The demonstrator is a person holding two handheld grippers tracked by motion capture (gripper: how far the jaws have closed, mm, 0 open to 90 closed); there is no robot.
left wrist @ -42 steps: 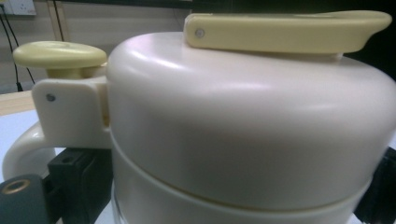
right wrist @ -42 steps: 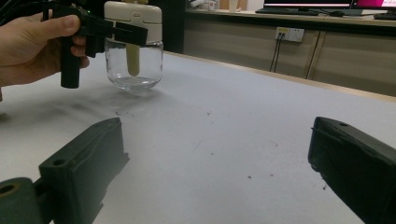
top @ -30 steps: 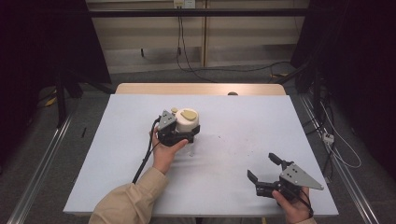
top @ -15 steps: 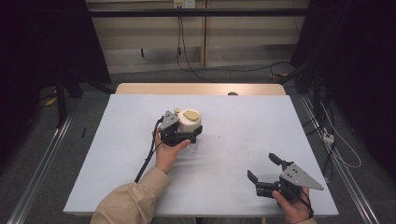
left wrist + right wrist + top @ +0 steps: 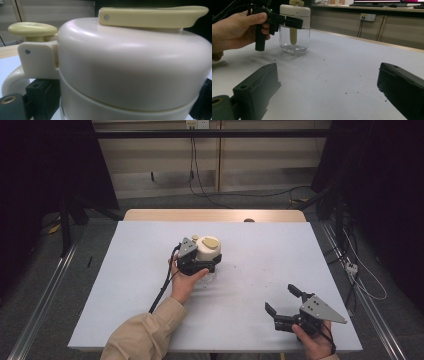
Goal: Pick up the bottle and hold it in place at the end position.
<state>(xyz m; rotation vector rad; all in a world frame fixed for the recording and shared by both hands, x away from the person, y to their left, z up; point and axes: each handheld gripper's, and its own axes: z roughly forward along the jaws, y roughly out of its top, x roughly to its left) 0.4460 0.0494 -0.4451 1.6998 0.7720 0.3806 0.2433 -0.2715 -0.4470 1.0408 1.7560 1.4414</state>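
While the left gripper (image 5: 200, 265) is closing its jaws on the cream lid of the upright jar (image 5: 208, 254) at mid-worktop (image 5: 280, 245) (glass body below), the right gripper (image 5: 285, 306) is idling near the front right corner. Its jaws are gaping wide and empty, the jar lying well ahead and leftward.

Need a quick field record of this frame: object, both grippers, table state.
object: jar with clear glass base and cream lid, upright on the table
lid details: pale yellow flap on top, round yellow knob at the side
left gripper: jaws set on either side of the jar just below the lid
right gripper: jaws wide open, nothing between them, near the table's front right, apart from the jar
table surface: white, some small dark specks
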